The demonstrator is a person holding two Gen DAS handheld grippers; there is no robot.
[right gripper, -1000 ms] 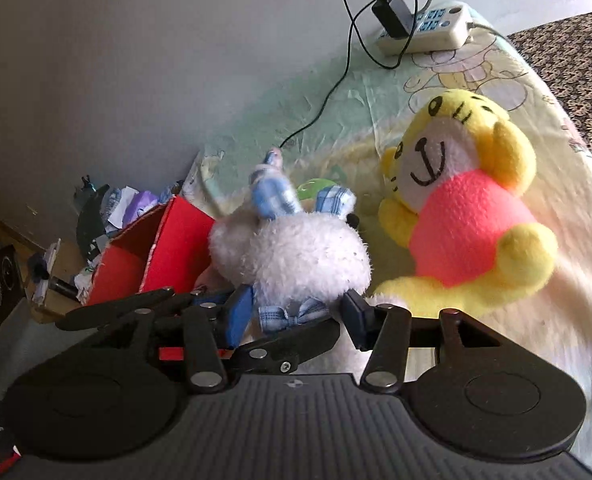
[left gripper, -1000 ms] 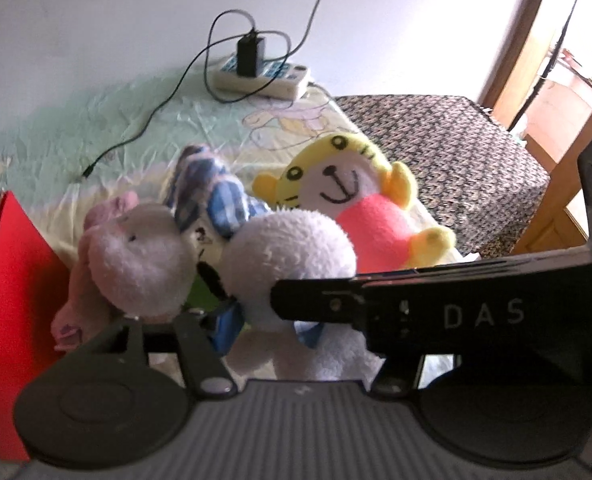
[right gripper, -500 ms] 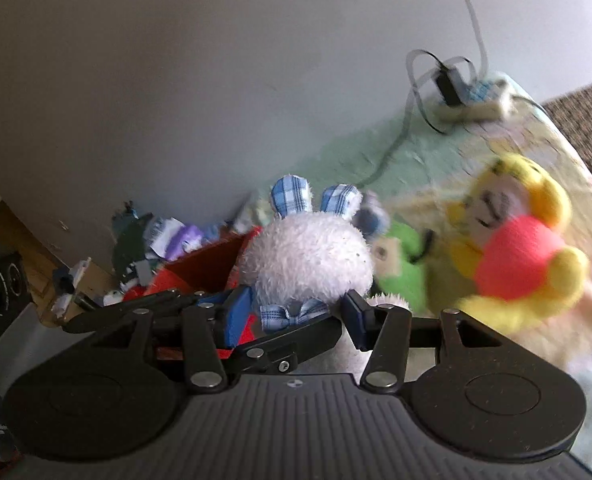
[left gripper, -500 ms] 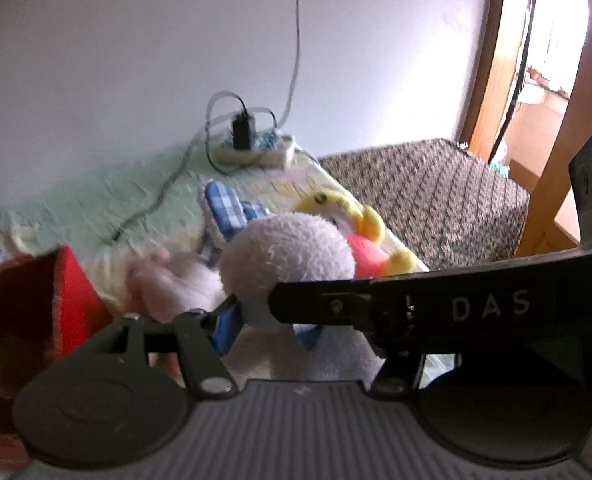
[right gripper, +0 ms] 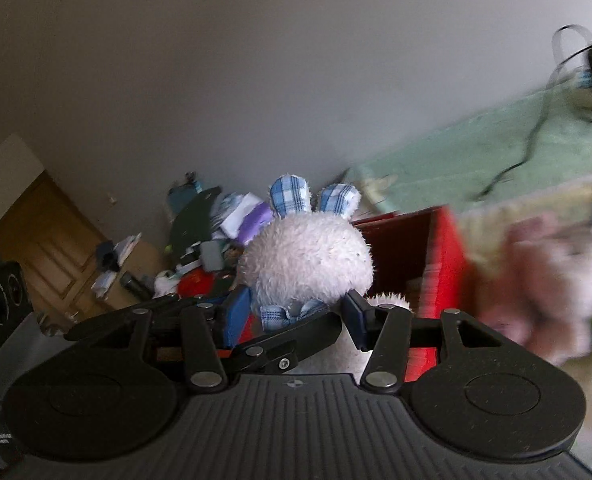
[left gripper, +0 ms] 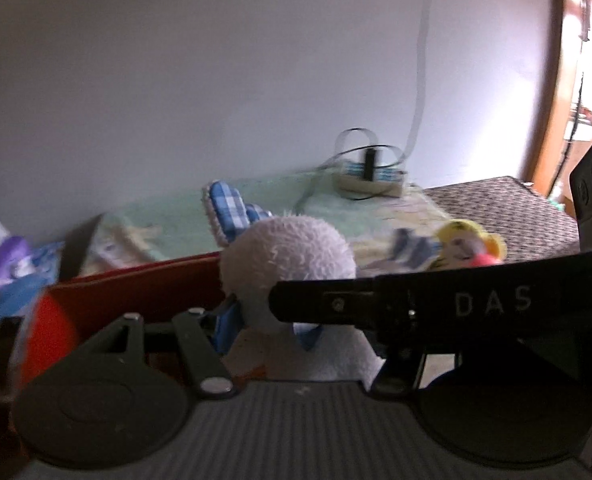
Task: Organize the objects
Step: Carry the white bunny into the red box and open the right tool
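Nearest in both wrist views: a fluffy white plush rabbit with blue-checked fabric ears [right gripper: 308, 264], pinched at the neck, where a checked bow sits, by both pairs of tongs. Right tongs [right gripper: 296, 316] closed on it, blue pads pressing either side of the bow. Left tongs [left gripper: 267, 320] likewise clamped on the rabbit [left gripper: 287, 256]; only its left pad shows, the right one hidden behind the other tool's black bar. The rabbit hangs clear of the bed, head upright. Step in hand, by my reading: carrying the toy across to the open red cardboard box [right gripper: 412, 256] directly behind it. Next move calls for bringing the rabbit over the box mouth, lowering it in, and releasing both grips together so it does not hang from one side. Box interior: dark, with something pale at the bottom; contents cannot be made out. Beyond, on the pale green patterned bedsheet [left gripper: 336, 208], a yellow plush tiger in a pink shirt [left gripper: 468, 244] waits unsorted; a pinkish plush [right gripper: 536, 280] lies blurred beside the box. Farthest: white power strip with a black plug [left gripper: 370, 176].
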